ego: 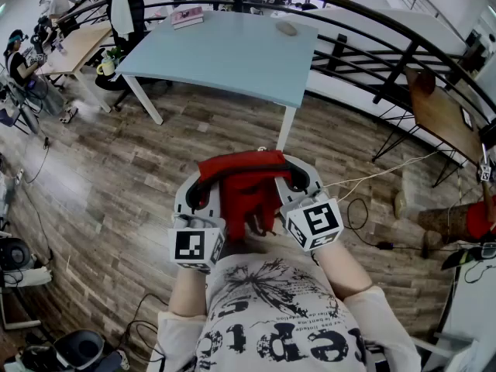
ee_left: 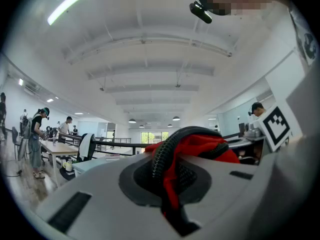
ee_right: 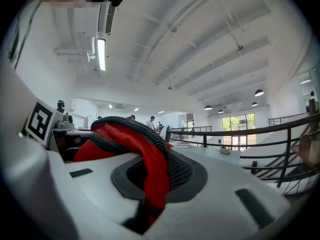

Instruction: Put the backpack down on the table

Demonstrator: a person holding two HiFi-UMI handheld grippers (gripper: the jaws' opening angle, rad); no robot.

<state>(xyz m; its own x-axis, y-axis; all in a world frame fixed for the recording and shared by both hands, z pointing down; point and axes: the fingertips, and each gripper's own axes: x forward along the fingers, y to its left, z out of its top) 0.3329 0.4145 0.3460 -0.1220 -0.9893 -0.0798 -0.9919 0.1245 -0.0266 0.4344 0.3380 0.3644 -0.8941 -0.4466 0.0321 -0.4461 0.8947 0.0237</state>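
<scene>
The red backpack (ego: 246,186) hangs in front of the person's chest, above the wooden floor and short of the table. My left gripper (ego: 203,194) is shut on a red and black strap of the backpack (ee_left: 192,146) at its left side. On the backpack's right side, my right gripper (ego: 293,178) is shut on another strap (ee_right: 132,139). Both grippers point level and sit side by side, marker cubes toward the body. The light blue table (ego: 225,53) stands ahead, its near edge well beyond the backpack.
On the table lie a book (ego: 187,16) at the far left and a small rounded object (ego: 287,28) at the far right. A black railing (ego: 372,37) curves behind it. People sit at a desk (ego: 74,49) on the left. Cables (ego: 364,208) trail on the floor at right.
</scene>
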